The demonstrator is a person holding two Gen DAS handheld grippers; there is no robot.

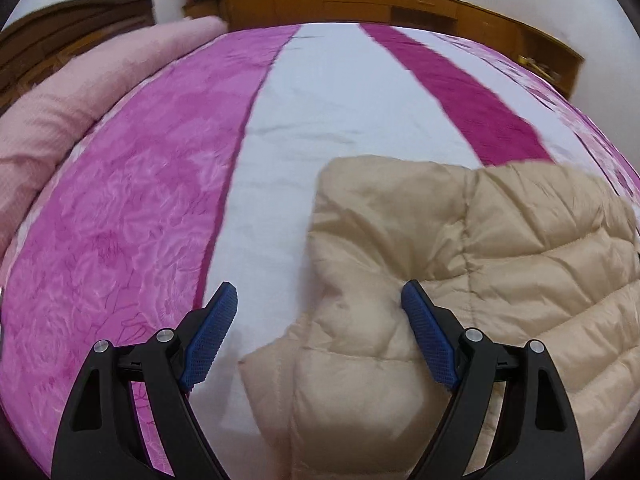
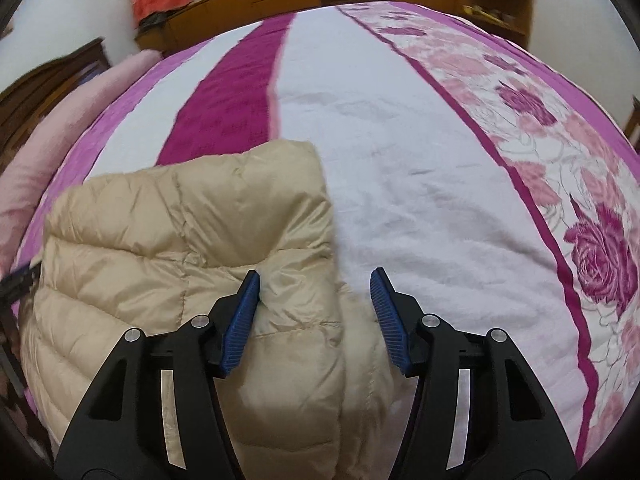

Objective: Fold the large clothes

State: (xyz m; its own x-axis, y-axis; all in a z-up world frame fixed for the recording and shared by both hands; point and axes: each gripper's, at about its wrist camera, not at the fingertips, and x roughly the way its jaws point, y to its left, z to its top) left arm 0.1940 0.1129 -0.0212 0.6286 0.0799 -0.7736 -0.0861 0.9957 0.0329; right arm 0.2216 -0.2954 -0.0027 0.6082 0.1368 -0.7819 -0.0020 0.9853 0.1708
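1. Beige puffer jacket [image 1: 460,260] lies folded on a pink-and-white striped bedspread [image 1: 132,216], filling the left wrist view's lower right; a pink blanket [image 1: 52,120] and wooden cabinets [image 1: 360,4] border the bed. Left gripper [image 1: 320,312], jaws wide, straddles the jacket's near edge, gripping nothing.
2. Right wrist view: jacket [image 2: 180,240] lower left, long axis unclear. Right gripper [image 2: 316,300] half-open around its corner, left pad touching fabric, right pad clear.

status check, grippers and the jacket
Left gripper open, beige puffer jacket edge between its jaws, ungripped. Right gripper open, over the jacket's other edge. Jacket partly folded on striped bedspread. Nothing in the way.
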